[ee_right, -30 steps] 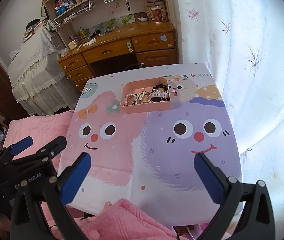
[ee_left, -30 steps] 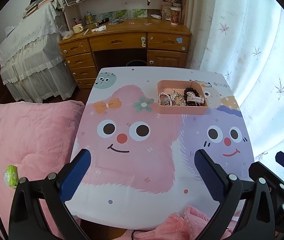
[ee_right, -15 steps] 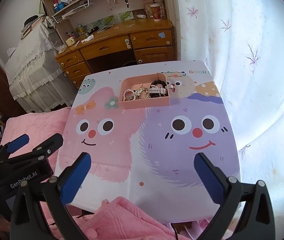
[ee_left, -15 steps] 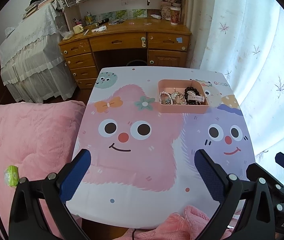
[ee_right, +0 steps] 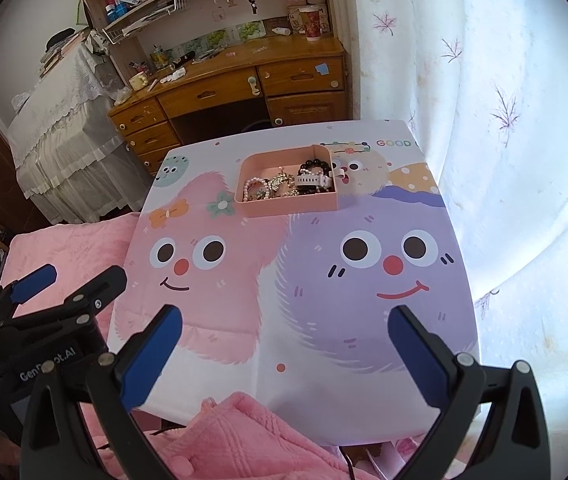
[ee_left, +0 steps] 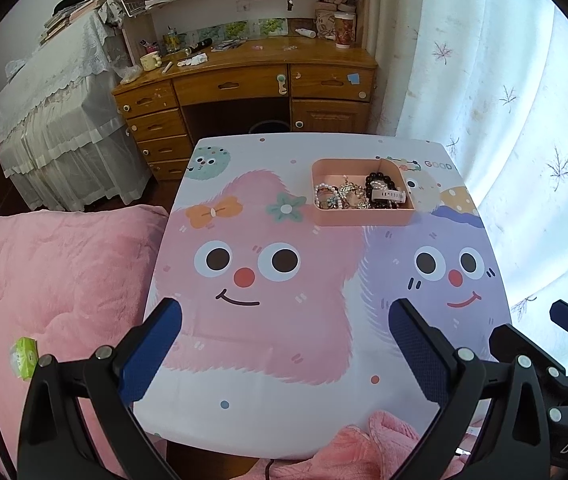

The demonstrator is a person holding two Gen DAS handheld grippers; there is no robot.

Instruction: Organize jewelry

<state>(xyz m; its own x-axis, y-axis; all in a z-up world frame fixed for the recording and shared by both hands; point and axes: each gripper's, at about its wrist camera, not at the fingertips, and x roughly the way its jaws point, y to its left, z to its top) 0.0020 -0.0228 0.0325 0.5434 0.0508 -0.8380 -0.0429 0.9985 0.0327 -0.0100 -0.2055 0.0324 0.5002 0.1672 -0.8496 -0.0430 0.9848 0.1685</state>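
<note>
Left claw (ee_left: 284,320) and right claw (ee_right: 284,326) spread apart above table's (ee_left: 284,360) near edge, pink tray (ee_left: 361,216) of jewelry (ee_left: 359,194) near far right corner

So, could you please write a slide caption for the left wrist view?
Open left gripper faces a cartoon-print table; far side, pink tray holds jewelry.
</note>
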